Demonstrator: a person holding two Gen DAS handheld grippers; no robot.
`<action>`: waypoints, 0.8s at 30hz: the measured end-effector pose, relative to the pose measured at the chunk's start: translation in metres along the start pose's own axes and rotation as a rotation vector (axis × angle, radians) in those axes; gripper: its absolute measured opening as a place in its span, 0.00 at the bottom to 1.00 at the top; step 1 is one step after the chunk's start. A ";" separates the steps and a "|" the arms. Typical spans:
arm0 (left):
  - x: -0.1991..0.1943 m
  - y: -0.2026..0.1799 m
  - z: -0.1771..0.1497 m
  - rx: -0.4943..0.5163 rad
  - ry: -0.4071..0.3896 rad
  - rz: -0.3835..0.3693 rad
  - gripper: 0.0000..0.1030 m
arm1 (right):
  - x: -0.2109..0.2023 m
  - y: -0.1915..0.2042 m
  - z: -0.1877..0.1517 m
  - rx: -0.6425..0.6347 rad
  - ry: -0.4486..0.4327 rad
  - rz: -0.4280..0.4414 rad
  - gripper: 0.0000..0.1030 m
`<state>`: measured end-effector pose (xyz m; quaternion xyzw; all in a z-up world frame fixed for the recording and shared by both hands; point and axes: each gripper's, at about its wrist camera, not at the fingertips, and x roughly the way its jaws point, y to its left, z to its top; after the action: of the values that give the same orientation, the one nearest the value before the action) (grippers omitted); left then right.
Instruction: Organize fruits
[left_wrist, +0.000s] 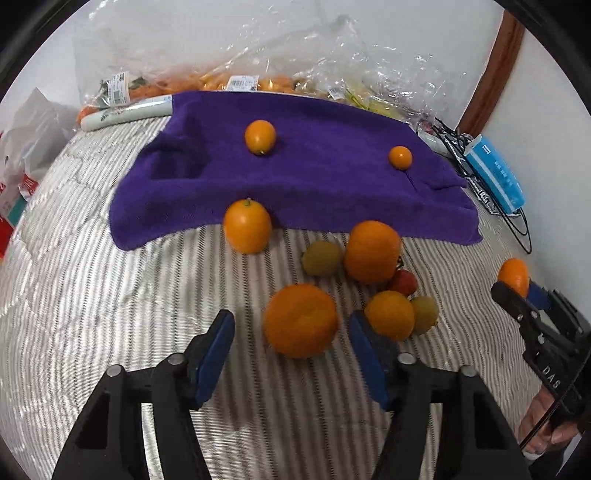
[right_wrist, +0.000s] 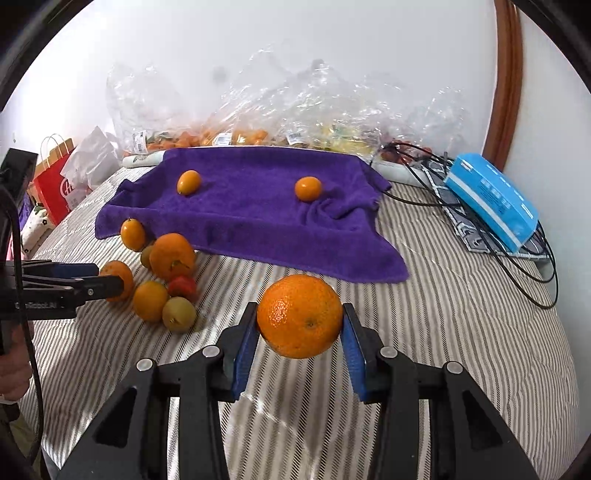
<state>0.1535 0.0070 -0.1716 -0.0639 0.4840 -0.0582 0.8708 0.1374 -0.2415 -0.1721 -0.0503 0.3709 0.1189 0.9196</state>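
- Your right claw (right_wrist: 300, 325) pinches a large orange (right_wrist: 300, 315) between its blue pads, lifted over the striped bed cover (right_wrist: 461, 350) in the lower middle of the right wrist view.
- Your left claw (left_wrist: 291, 354) is spread wide, its pads either side of a mandarin (left_wrist: 301, 320) that lies on the cover; they look apart from its skin, though the blur makes that hard to judge.
- Just right of that mandarin sits a loose cluster: a bigger orange (left_wrist: 372, 252), a small orange (left_wrist: 389, 314), two greenish fruits (left_wrist: 320, 258) and a red one (left_wrist: 405, 282).
- An oval orange (left_wrist: 247, 226) rests at the front edge of the purple towel (left_wrist: 332, 192), mid-frame.
- Two kumquats (left_wrist: 260, 137) lie on the towel, well apart.
- Clear bags of fruit (left_wrist: 258, 79) crowd the top of the frame behind the towel; a blue box (left_wrist: 495, 173) lies on cables at the right edge.
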 end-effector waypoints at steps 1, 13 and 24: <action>0.001 -0.001 0.001 0.000 0.000 0.003 0.57 | 0.001 -0.002 -0.001 0.005 0.003 0.001 0.42; 0.012 -0.010 0.000 0.035 -0.023 0.067 0.38 | 0.002 -0.006 -0.012 0.020 0.014 0.004 0.42; -0.007 0.009 0.004 -0.036 -0.028 0.028 0.38 | -0.003 -0.001 -0.008 -0.014 0.010 0.005 0.42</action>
<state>0.1531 0.0169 -0.1650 -0.0737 0.4735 -0.0360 0.8770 0.1301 -0.2441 -0.1758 -0.0563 0.3749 0.1237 0.9170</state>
